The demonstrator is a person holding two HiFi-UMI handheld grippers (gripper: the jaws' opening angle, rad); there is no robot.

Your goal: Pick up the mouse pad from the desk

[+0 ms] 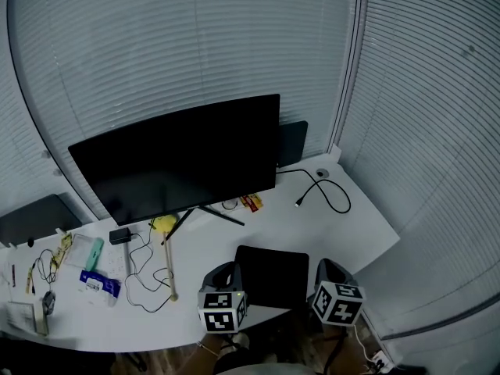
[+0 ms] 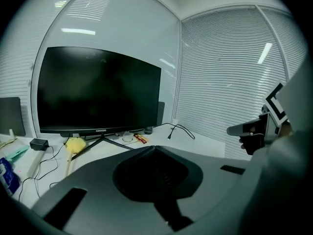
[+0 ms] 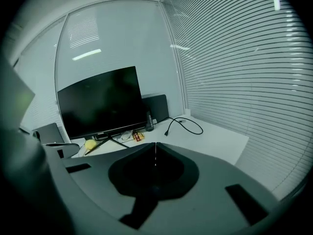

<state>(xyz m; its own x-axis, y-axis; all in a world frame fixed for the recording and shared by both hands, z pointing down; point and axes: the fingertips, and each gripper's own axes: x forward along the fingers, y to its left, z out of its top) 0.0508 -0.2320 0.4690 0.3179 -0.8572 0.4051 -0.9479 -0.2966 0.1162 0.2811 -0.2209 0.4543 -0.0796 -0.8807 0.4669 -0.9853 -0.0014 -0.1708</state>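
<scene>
On the white desk, the mouse pad lies at the near edge between the left gripper and right gripper, both clenched empty: apparently the approach stage, so the jaws must open next.

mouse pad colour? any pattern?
Plain black mouse pad, no pattern, on the white desk; clearest in the head view.
</scene>
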